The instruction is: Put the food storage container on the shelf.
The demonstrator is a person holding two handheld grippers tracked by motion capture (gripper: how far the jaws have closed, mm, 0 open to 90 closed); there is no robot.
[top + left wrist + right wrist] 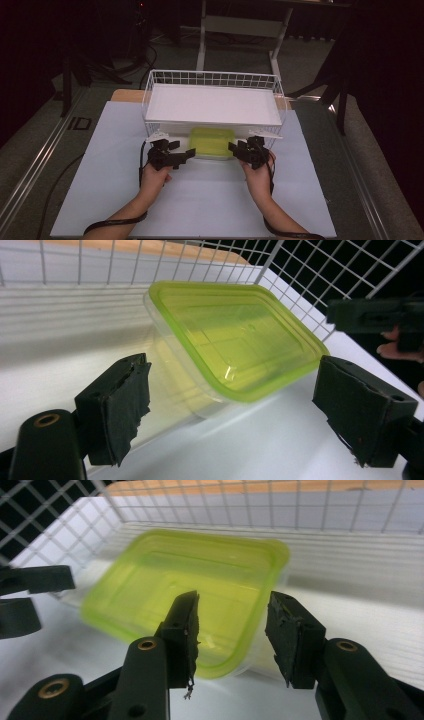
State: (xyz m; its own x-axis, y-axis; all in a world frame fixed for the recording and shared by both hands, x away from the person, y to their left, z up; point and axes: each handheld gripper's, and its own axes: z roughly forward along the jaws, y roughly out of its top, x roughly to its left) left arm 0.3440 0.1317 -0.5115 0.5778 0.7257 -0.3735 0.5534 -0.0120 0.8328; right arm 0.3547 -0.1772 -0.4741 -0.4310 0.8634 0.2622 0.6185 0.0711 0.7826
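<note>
Your left gripper (189,152) stands wide open with nothing between its pads, and your right gripper (233,147) is partly open and also empty, its jaws spaced either side of the near corner of the container's lid without pressing on it. The green-lidded container (212,142) sits on the white surface (200,200) between the two grippers, tucked partway under the raised tray of the wire basket (212,80), with only its front portion sticking out toward you. The main risk, as I judge it, is the low clearance: if you lift or tilt the container before drawing it clear, its lid could catch the tray's front edge (212,123) and the box could twist or slip. A one-sided pinch from the right gripper on the thin lid rim might also pop the lid loose or swing the clear body sideways. The smooth plastic looks slippery, so a shallow bite could slide off. Around you, the wire mesh walls rise close behind and beside the container, leaving little room to angle either gripper inward, and the grey plates on both grippers sit just under the tray's lip, so raising your hands carelessly could knock the basket.
</note>
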